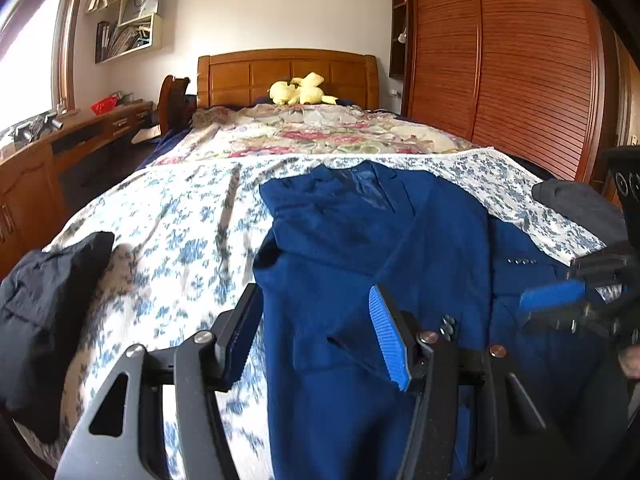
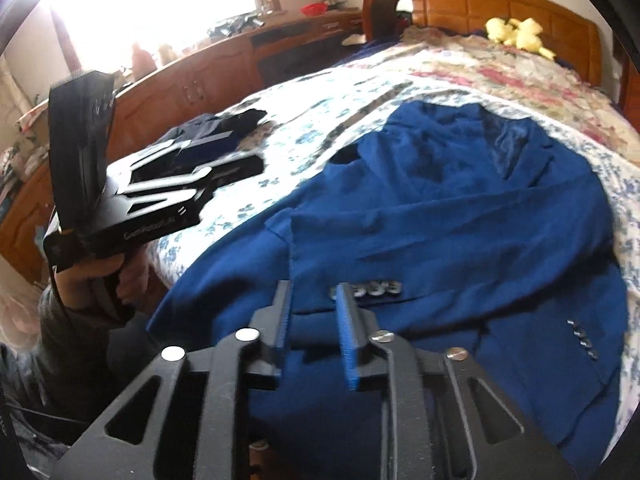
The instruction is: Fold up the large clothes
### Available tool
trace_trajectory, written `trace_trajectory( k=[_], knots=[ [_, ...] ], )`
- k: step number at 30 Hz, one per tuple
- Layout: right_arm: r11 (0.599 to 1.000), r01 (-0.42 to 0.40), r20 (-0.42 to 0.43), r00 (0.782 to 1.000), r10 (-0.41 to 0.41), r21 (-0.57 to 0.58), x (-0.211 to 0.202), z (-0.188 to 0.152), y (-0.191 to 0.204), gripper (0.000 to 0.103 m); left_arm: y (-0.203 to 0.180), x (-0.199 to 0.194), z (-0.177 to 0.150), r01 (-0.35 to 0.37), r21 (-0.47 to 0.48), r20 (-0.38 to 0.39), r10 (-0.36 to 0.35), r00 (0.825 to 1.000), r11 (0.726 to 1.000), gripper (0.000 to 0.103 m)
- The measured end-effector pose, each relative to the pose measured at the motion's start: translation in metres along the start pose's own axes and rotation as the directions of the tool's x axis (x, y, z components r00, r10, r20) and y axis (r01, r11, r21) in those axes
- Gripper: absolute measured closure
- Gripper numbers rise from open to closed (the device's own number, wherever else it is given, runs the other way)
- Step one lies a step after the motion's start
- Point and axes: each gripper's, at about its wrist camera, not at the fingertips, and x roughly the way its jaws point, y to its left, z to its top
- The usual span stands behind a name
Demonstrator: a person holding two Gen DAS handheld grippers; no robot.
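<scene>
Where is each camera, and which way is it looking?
Left wrist: sits on the left hand-held gripper, looks up the bed toward the headboard, over the blue jacket; its fingers and the right hand-held gripper show.
Right wrist: sits on the right hand-held gripper, looks across the jacket toward the window; a hand holding the left hand-held gripper shows.
Both share: jacket, bed, yellow toy.
</scene>
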Motion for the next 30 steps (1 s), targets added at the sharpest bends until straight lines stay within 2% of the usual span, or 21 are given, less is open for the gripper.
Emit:
trace_trajectory(
  k=[5,11,22,24,26,30],
  knots=[
    [0.998,0.054,0.020,0.998,-0.054,0.017,-0.020,-0.011,-0.026,0.075,-0.009,-0.007,-0.014,0.003,-0.016,-0.039,-0.004,0.999,1.000,0.049],
    [0.986,0.142,0.037,0.989,-0.146,0.081,-0.051,-0.036,-0.074,0.074,-0.021,0.000,-0.036,-0.013,0.002,-0.128,0.013,0.992,1.000,0.049],
    [0.930,0.321,0.037,0.943,-0.332,0.179,-0.113,-0.084,-0.151,0.073,-0.014,0.000,-0.053,-0.076,0.005,-0.208,0.076,0.975,0.997,0.049],
    [0.920,0.342,0.021,0.936,-0.352,0.189,-0.120,-0.095,-0.163,0.062,-0.011,0.001,-0.058,-0.085,-0.001,-0.225,0.083,0.971,0.996,0.049],
    [0.910,0.364,0.003,0.928,-0.371,0.197,-0.123,-0.105,-0.172,0.056,-0.007,0.001,-0.062,-0.092,-0.008,-0.239,0.088,0.967,0.996,0.049],
    [0.888,0.404,-0.055,0.914,-0.402,0.218,-0.123,-0.132,-0.192,0.055,-0.001,0.004,-0.072,-0.094,-0.029,-0.268,0.083,0.960,0.995,0.049]
  ],
)
